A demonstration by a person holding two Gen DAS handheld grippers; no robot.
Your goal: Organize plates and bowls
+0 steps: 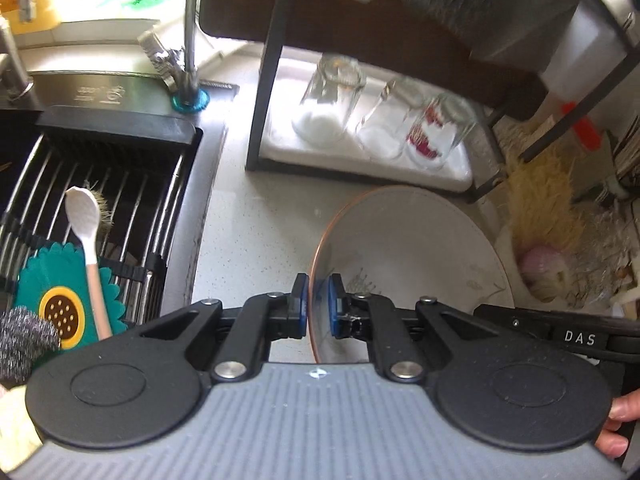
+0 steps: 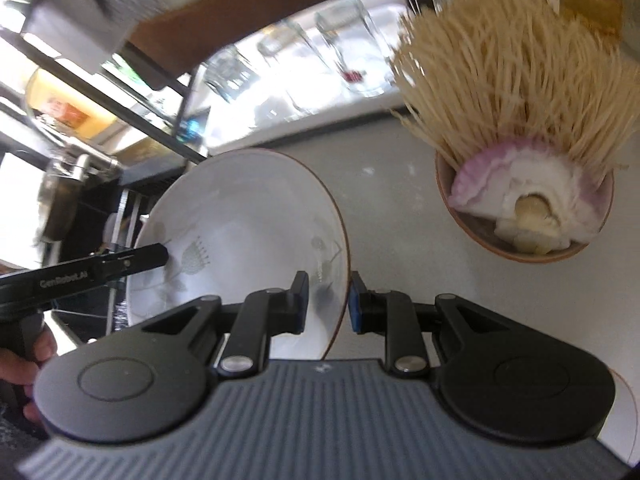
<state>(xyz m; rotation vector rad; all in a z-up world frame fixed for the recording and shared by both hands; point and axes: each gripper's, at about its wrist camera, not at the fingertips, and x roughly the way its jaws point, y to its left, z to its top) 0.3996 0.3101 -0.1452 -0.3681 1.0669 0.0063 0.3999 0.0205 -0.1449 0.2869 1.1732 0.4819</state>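
A white plate (image 1: pixel 408 240) with a copper rim and a faint flower print hangs tilted over the pale counter (image 1: pixel 248 240). In the left wrist view my left gripper (image 1: pixel 318 304) is shut on the plate's left rim, blue pads pressing both faces. One finger of the other gripper (image 1: pixel 520 320) reaches in from the right. In the right wrist view the same plate (image 2: pixel 240 216) has its right rim clamped in my right gripper (image 2: pixel 328 304). A finger of the left gripper (image 2: pixel 136 260) lies across its far side.
Left of the counter is a sink (image 1: pixel 212 152) holding a wire rack, white spoon (image 1: pixel 84 216), sunflower sponge (image 1: pixel 60 300) and scourer. Behind stands a black dish rack (image 1: pixel 264 100) with three upturned glasses (image 1: pixel 328 100). A brown bowl (image 2: pixel 520 254) of onion and straw sits right.
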